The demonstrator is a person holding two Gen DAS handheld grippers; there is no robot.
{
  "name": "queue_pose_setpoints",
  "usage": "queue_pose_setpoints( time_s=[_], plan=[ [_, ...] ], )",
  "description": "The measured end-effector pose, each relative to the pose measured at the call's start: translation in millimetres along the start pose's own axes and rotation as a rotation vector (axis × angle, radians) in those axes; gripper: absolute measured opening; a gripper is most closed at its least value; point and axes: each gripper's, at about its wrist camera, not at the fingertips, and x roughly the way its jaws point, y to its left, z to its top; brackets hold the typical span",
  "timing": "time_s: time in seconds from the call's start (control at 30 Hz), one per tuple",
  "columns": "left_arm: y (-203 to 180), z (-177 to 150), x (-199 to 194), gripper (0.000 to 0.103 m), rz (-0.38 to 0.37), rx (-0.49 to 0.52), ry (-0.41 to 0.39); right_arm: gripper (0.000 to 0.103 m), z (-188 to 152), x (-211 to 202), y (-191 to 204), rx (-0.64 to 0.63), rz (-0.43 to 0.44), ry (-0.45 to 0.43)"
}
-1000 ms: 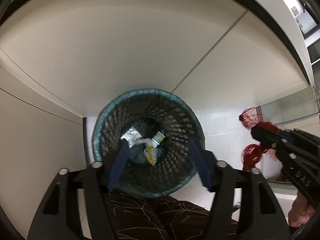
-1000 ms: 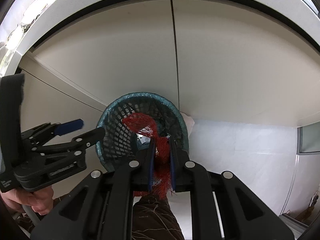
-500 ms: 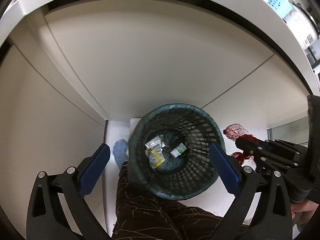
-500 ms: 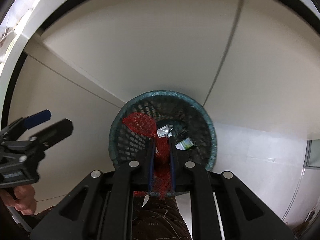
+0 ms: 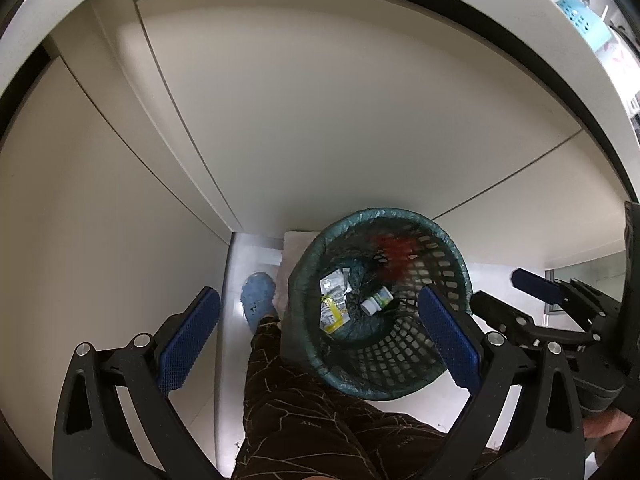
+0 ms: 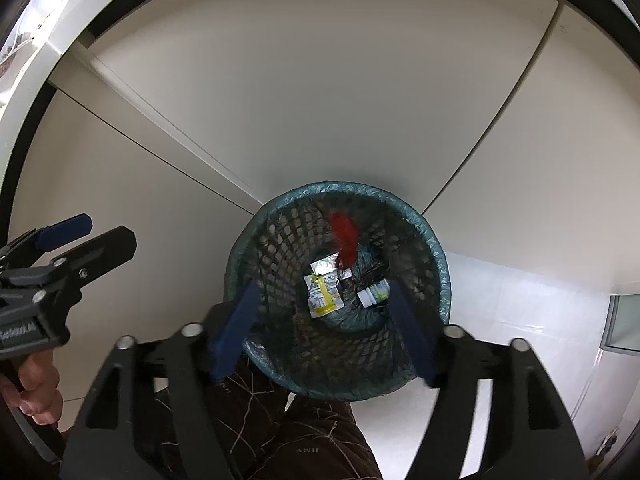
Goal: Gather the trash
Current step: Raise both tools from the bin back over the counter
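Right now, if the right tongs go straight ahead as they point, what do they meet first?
Probably the bin: its open mouth sits between the open tips of the right tongs, red netting inside. Depth unclear.

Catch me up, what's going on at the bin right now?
A person with a handheld gripper in each hand is collecting trash over a teal mesh bin. The right gripper is open above it, and a blurred red net is inside the bin's mouth, apparently dropping. At the bottom lie a yellow packet, a silver wrapper and a small white bottle. The left gripper is open too, holding nothing.
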Motion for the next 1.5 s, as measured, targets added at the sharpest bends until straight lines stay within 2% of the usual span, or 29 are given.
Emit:
queue_pose_setpoints(
  time_s=[0.13,0.27,0.37,0.5,0.57,0.73,0.9,1.13,1.2,1.33,1.5],
  plan=[
    [-1.6,3.4,-3.3,0.097,0.000,0.006,-0.008,0.085,-0.1,-7.1,-4.5,0.014,-0.038,-0.015],
    [-3.0,8.6,-13.2,0.097,0.005,0.010,-0.005,0.092,0.3,-25.9,-10.7,0.034,-0.046,-0.041],
    [-5.1,12.8,-33.6,0.097,0.010,0.016,-0.032,0.095,3.7,-50.4,-12.1,0.033,-0.035,-0.074],
    [-4.1,23.5,-70.9,0.097,-0.005,-0.003,-0.066,0.095,12.0,-95.5,-8.8,0.020,-0.060,-0.146],
    [-5.4,28.5,-86.2,0.097,0.025,0.002,-0.078,0.095,17.7,-119.3,-9.2,0.035,-0.071,-0.183],
    [-4.7,44.1,-132.6,0.097,0.020,-0.021,-0.123,0.095,34.8,-175.5,-14.4,0.079,-0.069,-0.256],
    [-8.7,62.4,-178.9,0.097,0.032,-0.019,-0.181,0.095,50.4,-229.7,-15.1,0.090,-0.106,-0.341],
    [-16.0,87.4,-227.5,0.097,0.049,-0.008,-0.226,0.095,74.3,-294.3,-7.7,0.097,-0.161,-0.403],
    [-15.5,93.7,-239.3,0.097,0.030,-0.009,-0.240,0.095,80.7,-306.2,-4.4,0.102,-0.164,-0.414],
    [-19.5,107.0,-259.2,0.097,0.055,0.013,-0.268,0.095,94.7,-329.8,-2.0,0.111,-0.154,-0.439],
    [-26.0,124.6,-277.1,0.097,0.043,0.016,-0.278,0.095,112.8,-336.7,-0.6,0.115,-0.153,-0.451]
  ],
)
